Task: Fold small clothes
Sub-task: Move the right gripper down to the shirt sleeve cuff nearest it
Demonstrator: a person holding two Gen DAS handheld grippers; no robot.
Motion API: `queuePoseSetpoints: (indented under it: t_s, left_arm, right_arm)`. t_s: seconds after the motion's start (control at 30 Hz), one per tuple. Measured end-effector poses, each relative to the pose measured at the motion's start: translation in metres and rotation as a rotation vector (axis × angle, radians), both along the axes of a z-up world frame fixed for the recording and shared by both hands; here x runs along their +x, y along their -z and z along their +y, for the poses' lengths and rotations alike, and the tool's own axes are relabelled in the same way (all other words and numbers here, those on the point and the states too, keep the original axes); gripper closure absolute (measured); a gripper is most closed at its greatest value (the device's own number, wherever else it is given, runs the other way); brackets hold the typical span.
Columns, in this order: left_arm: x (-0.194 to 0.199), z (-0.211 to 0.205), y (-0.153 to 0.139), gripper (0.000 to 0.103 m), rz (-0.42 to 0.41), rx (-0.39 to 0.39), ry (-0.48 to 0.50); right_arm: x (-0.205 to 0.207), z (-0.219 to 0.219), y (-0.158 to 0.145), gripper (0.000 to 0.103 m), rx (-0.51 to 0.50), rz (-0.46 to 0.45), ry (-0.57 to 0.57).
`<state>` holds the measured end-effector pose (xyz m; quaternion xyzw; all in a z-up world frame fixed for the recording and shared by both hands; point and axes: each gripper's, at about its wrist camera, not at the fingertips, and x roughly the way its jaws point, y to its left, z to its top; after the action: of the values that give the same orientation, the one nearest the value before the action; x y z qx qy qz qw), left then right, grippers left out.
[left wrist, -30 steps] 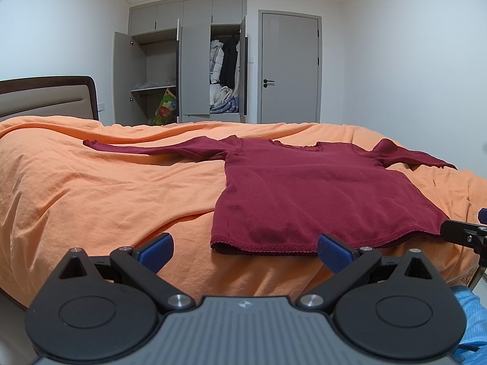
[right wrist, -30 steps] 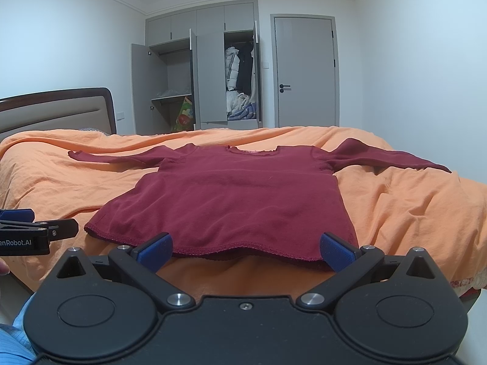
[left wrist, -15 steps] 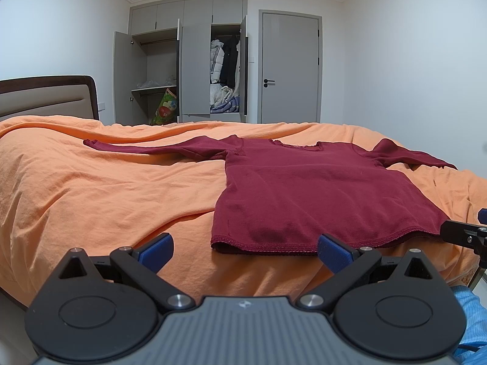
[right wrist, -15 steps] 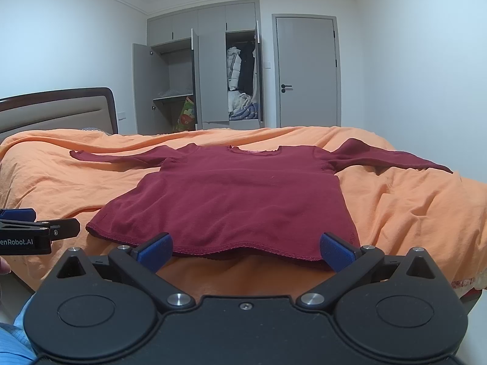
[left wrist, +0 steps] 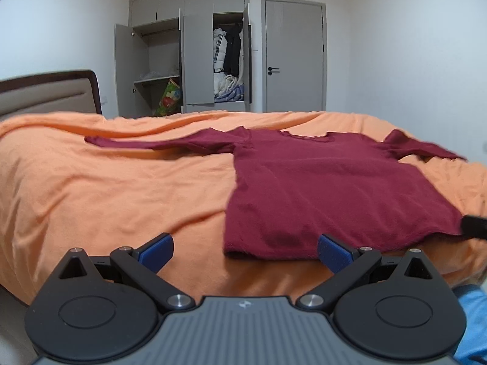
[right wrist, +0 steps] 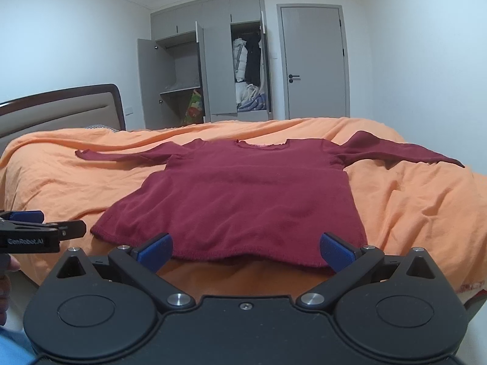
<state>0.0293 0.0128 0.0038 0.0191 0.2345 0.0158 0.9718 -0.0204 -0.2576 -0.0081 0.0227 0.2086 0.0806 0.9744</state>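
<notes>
A small dark red long-sleeved shirt [left wrist: 328, 188] [right wrist: 243, 194] lies flat on the orange bedspread [left wrist: 106, 188] [right wrist: 411, 200], both sleeves spread out, hem toward me. My left gripper [left wrist: 245, 251] is open in front of the hem's left corner, with nothing between its blue pads. Open too, my right gripper [right wrist: 245, 248] hovers just before the hem's middle, empty. The left gripper's tip [right wrist: 45, 232] shows at the left edge of the right wrist view; the right gripper's tip [left wrist: 474, 226] shows blurred at the right edge of the left wrist view.
A padded headboard [right wrist: 61, 112] stands at the bed's left. Behind the bed is a grey wardrobe [left wrist: 197, 54] with open doors and clothes inside, and a closed grey door [left wrist: 293, 54]. A blue sleeve [left wrist: 474, 319] sits low right.
Both grippers have risen and edged forward toward the hem; the shirt sits lower in both views. Both stay open and the shirt has not moved.
</notes>
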Motion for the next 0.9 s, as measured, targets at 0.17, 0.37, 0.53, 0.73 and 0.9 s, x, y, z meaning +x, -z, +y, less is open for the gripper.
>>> queuePoseSetpoints:
  t_s: [0.17,0.37,0.53,0.73,0.9]
  left_arm:
    - [0.038,0.006,-0.02,0.0,-0.032,0.025,-0.043]
    - [0.08,0.018,-0.043,0.0,-0.068,-0.011,-0.098]
    - [0.123,0.022,-0.063,0.0,-0.07,0.0,-0.115]
    - [0.18,0.01,-0.085,0.0,-0.059,0.026,-0.105]
    - [0.233,-0.015,-0.091,0.0,-0.035,0.02,-0.063]
  right_arm:
    - [0.023,-0.007,-0.021,0.0,0.013,-0.044,0.015]
    - [0.056,-0.014,-0.048,0.0,-0.018,-0.087,0.049]
    - [0.088,-0.022,-0.06,0.0,-0.058,-0.088,0.097]
    - [0.136,-0.048,-0.066,0.0,-0.033,-0.047,0.171]
    - [0.18,-0.077,-0.064,0.0,-0.016,0.02,0.249]
